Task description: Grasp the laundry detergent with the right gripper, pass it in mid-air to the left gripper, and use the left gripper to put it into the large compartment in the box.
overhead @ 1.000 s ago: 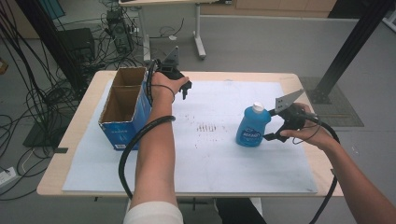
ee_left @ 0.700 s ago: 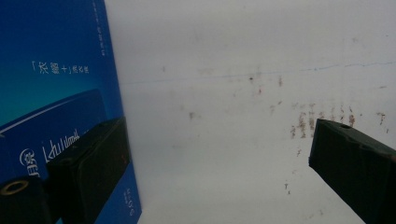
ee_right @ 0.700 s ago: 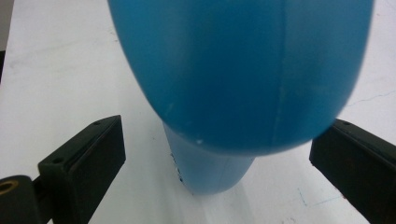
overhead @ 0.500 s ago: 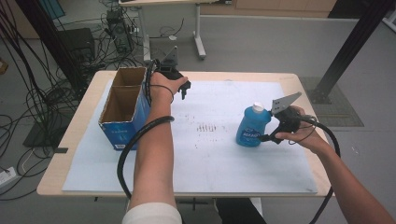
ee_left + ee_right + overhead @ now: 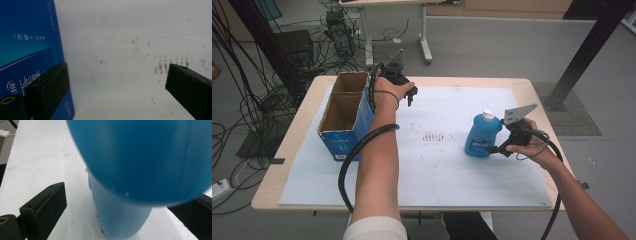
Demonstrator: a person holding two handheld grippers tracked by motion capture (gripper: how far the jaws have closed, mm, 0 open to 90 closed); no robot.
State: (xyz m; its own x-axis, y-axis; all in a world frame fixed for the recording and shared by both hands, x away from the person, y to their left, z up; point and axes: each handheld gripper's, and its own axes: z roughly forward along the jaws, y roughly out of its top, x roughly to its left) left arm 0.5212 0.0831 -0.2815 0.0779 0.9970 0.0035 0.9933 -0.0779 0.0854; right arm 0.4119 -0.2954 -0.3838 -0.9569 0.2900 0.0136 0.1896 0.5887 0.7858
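A blue bottle (image 5: pixel 482 134) with a pale cap stands upright on the white sheet at the right. My right gripper (image 5: pixel 495 148) is open at its right side, low down. In the right gripper view the bottle (image 5: pixel 140 165) looms close between the two spread jaws of the right gripper (image 5: pixel 125 205), with gaps on both sides. An open blue cardboard box (image 5: pixel 343 116) stands at the left. My left gripper (image 5: pixel 410 97) hovers beside the box's far right corner, open and empty. The left gripper view shows the box's blue side (image 5: pixel 27 50) just by the left jaw of the left gripper (image 5: pixel 117 82).
A white sheet (image 5: pixel 437 165) covers most of the wooden table (image 5: pixel 292 150), with brown marks (image 5: pixel 434 136) near its middle. Black cables trail from both grippers over the near edge. Beyond the table are another desk's legs and tangled wires on the floor.
My right gripper has edged left and down, closer around the bottle's lower side. The bottle, the box and the left arm have stayed put.
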